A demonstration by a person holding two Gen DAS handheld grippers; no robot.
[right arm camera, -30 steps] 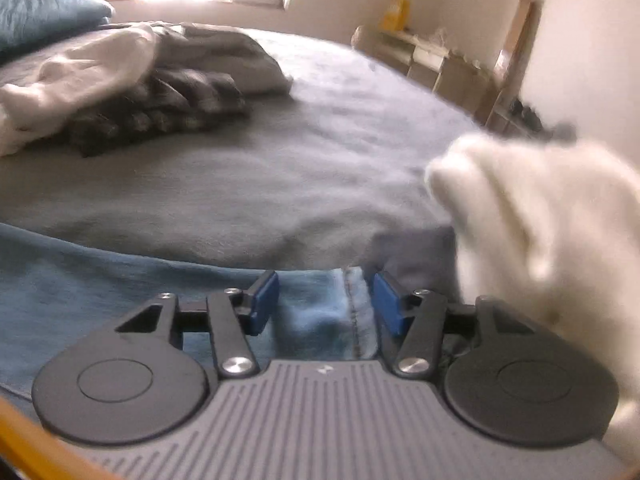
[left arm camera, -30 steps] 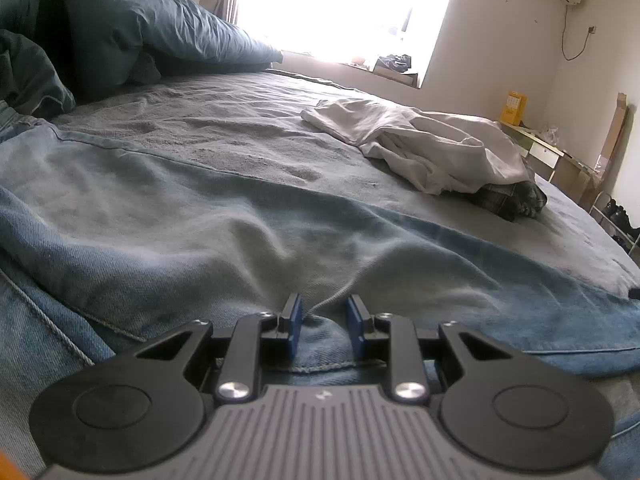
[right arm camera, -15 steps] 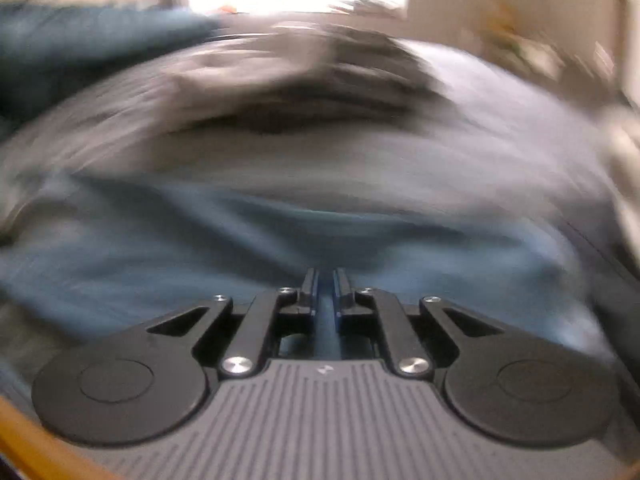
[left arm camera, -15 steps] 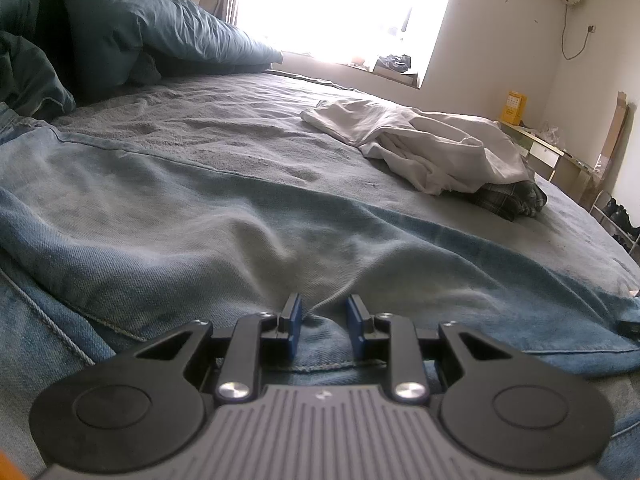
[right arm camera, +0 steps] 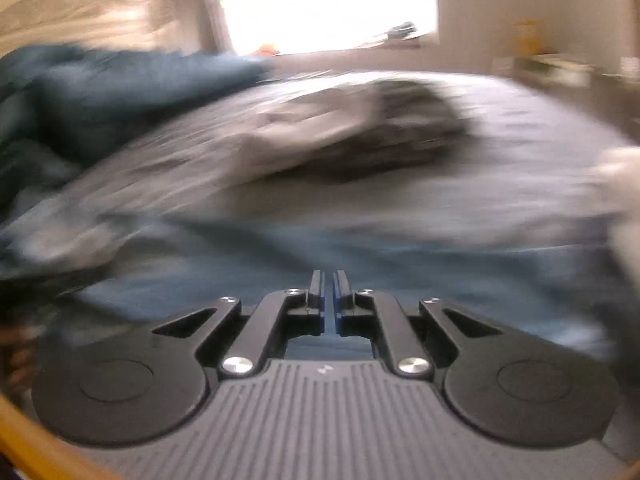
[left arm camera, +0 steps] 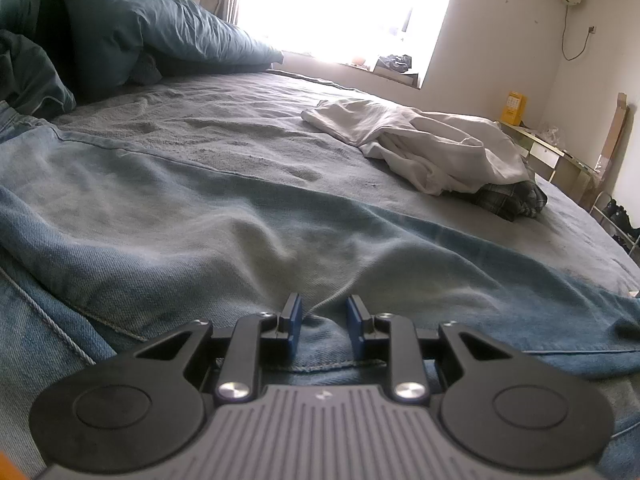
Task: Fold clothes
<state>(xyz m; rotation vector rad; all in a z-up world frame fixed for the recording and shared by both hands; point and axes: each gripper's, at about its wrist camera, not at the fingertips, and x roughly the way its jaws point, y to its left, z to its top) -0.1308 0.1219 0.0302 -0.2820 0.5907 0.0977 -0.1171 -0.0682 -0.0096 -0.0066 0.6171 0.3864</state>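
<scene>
Jeans (left arm camera: 208, 216) spread flat along near edge of bed (left arm camera: 248, 128), likely laid out ready for folding. Left tongs (left arm camera: 323, 328) grasping raised ridge of denim, probably anchoring it. Right tongs (right arm camera: 329, 300) clenched, blue fabric seen in narrow slit; view blurred, cannot tell if gripped. Farther across bed: white garment (left arm camera: 424, 148) heaped over plaid garment (left arm camera: 512, 198), awaiting turn. Blue duvet (left arm camera: 132, 36) bunched at head end.

Jeans (left arm camera: 248, 248) faded denim, rough; bedsheet (left arm camera: 248, 132) matt cloth

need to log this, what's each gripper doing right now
left gripper: shut on a fold of the jeans
right gripper: shut on the jeans' edge
</scene>
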